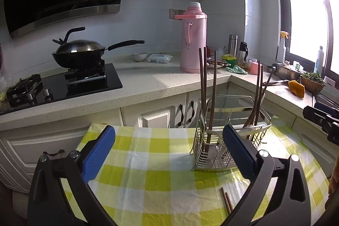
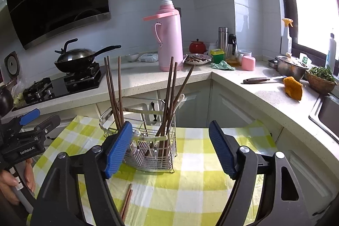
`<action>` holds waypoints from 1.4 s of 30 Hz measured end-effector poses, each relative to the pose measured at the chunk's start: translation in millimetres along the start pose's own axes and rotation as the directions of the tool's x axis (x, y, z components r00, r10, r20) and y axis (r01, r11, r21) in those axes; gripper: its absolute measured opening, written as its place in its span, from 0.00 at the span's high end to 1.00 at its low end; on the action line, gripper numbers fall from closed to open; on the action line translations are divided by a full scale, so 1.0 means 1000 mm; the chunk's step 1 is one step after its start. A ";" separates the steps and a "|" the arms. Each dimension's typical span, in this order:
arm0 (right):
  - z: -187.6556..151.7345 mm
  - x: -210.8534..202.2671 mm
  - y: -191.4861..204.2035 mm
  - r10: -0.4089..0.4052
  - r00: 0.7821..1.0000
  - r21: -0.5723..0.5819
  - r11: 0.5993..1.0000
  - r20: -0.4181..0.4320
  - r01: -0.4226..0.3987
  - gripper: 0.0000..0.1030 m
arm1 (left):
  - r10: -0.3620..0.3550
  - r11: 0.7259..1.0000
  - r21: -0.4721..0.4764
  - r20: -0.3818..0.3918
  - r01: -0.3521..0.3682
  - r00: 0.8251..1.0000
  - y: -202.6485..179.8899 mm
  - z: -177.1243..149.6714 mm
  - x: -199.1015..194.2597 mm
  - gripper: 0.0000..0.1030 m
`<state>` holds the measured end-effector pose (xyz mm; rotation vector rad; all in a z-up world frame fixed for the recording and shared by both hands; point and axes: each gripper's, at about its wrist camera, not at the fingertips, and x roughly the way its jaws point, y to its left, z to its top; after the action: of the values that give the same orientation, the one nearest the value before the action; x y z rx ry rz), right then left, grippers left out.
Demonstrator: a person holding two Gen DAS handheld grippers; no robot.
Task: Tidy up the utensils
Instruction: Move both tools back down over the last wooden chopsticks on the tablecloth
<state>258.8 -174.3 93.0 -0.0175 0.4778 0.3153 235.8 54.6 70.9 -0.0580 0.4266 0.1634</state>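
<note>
A steel wire utensil holder (image 1: pixel 231 137) (image 2: pixel 148 141) stands on the yellow-checked tablecloth (image 1: pixel 148 162) (image 2: pixel 190 173). Several brown chopsticks (image 1: pixel 203 88) (image 2: pixel 114 94) stand upright in its compartments, and a light spoon (image 2: pixel 179 101) leans in the right one. A loose pair of chopsticks (image 1: pixel 226 201) (image 2: pixel 126 202) lies flat on the cloth in front of the holder. My left gripper (image 1: pixel 169 147) is open, empty, just left of and in front of the holder. My right gripper (image 2: pixel 169 145) is open and empty too, its left finger (image 2: pixel 118 149) overlapping the holder in view.
A counter runs behind with a gas hob and a lidded wok (image 1: pixel 79 52) (image 2: pixel 76 58), a pink thermos (image 1: pixel 193 39) (image 2: pixel 169 37), bottles and a plate of chopsticks (image 2: pixel 198 59). On the right counter lie a knife (image 2: pixel 262 79), an orange cloth (image 2: pixel 293 88) and a sink (image 2: pixel 328 113).
</note>
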 end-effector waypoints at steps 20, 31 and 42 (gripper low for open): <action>-0.121 -0.002 0.014 0.009 0.987 0.092 0.996 -0.159 0.006 0.25 | 0.023 0.999 -0.039 -0.110 -0.028 0.994 0.015 -0.123 -0.032 0.05; -0.155 0.027 0.039 0.034 0.961 0.033 0.999 -0.276 -0.026 0.32 | 0.022 0.999 -0.037 -0.192 -0.029 0.981 0.020 -0.149 -0.012 0.05; -0.164 0.051 0.063 0.072 0.933 0.013 0.997 -0.354 -0.072 0.58 | 0.041 0.999 0.033 -0.180 -0.036 0.983 0.008 -0.153 -0.009 0.05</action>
<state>209.1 -113.8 -72.3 -0.0577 0.8387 0.3861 163.7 47.7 -64.2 -0.0350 0.6114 0.1908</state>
